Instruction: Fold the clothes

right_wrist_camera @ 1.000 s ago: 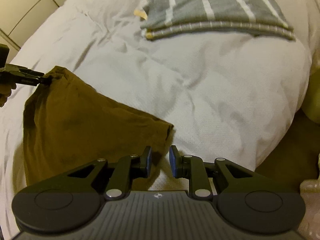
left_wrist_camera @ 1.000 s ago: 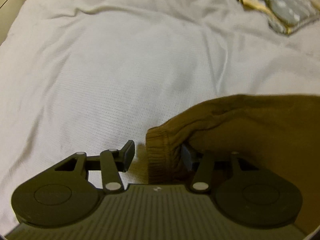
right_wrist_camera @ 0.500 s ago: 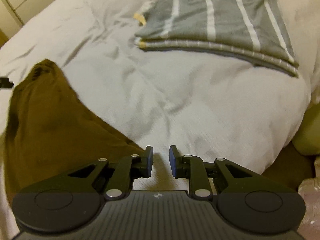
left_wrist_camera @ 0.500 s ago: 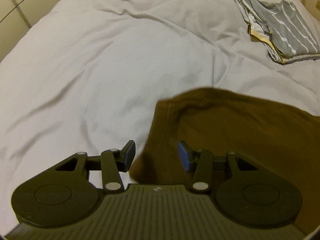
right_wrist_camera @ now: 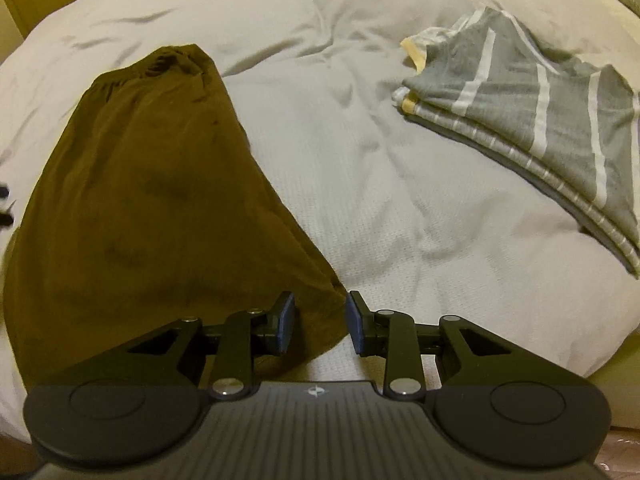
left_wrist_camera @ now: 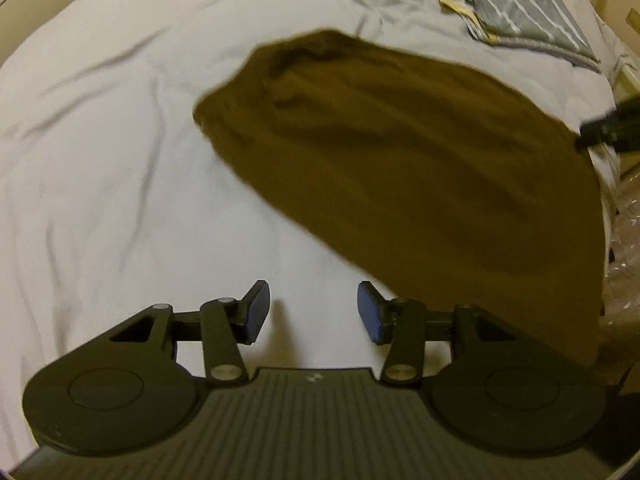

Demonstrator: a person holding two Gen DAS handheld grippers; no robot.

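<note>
1. A brown piece of clothing (right_wrist_camera: pixel 152 200) lies flat on a bed with a white cover (right_wrist_camera: pixel 360 184).
2. In the right wrist view the brown cloth fills the left side of the bed. Its gathered end (right_wrist_camera: pixel 176 58) is far from the camera and its wide end is close.
3. The right claw (right_wrist_camera: pixel 318 322) is spread apart. It is not pinching anything.
4. The near corner of the brown cloth (right_wrist_camera: pixel 320 312) sits in the gap between the right claw's two fingers. I cannot tell if a finger touches it.
5. The left claw (left_wrist_camera: pixel 308 308) is spread wide. Only white cover shows in its gap.
6. In the left wrist view the brown cloth (left_wrist_camera: pixel 420 168) lies ahead and to the right of the left claw. Its edges look blurry there.
7. A folded grey piece of clothing with white stripes (right_wrist_camera: pixel 532 120) lies on the bed too. It is well apart from the brown cloth, on the right side in the right wrist view.
8. A bit of yellow (right_wrist_camera: pixel 414 54) peeks out at its edge.
9. The grey striped clothing (left_wrist_camera: pixel 520 12) also shows in the far right corner of the left wrist view.
</note>
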